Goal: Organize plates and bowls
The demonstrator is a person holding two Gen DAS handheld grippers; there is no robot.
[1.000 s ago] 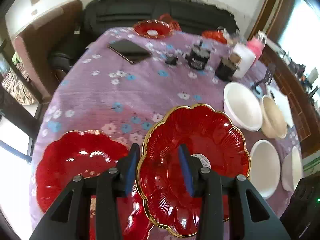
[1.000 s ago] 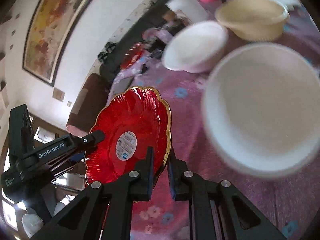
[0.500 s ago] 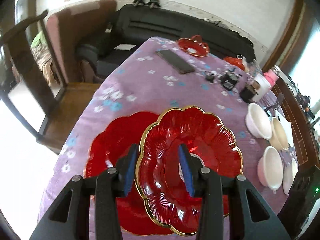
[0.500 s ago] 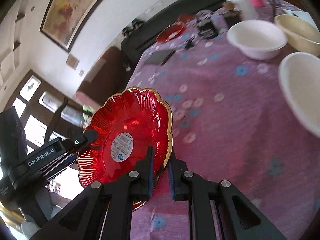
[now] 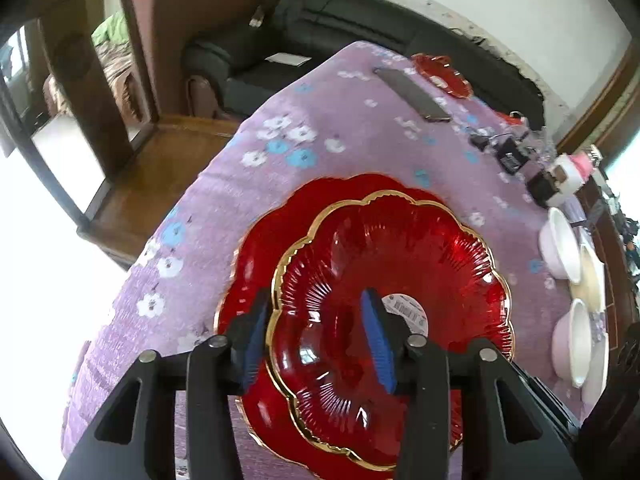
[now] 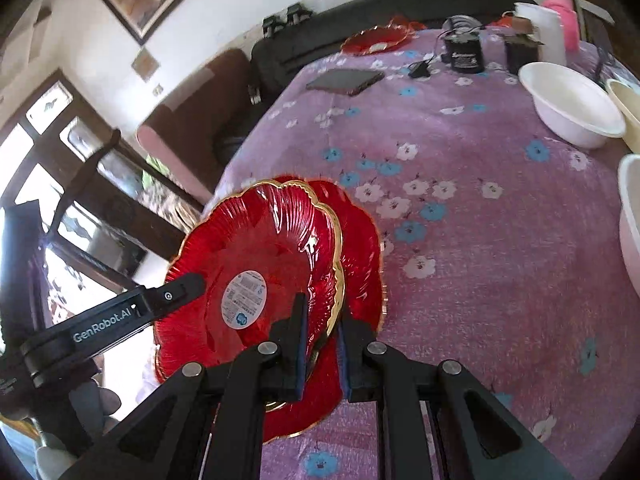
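A red glass plate with a gold rim hangs tilted just above a second red plate that lies on the purple flowered cloth. My right gripper is shut on the near rim of the upper plate. My left gripper straddles the opposite rim, one blue pad outside it and one over the plate's inside. Its jaws are opening, and the pads seem to stand just off the glass. One left finger reaches over the plate in the right wrist view.
White bowls and a cream bowl stand along the right side. A dark flat device, a small red dish and black boxes sit farther back. The table edge drops off at the left, beside a wooden chair.
Both grippers carried the upper plate to the left until it hangs over the plate on the cloth. The left jaws stand slightly wider than before.
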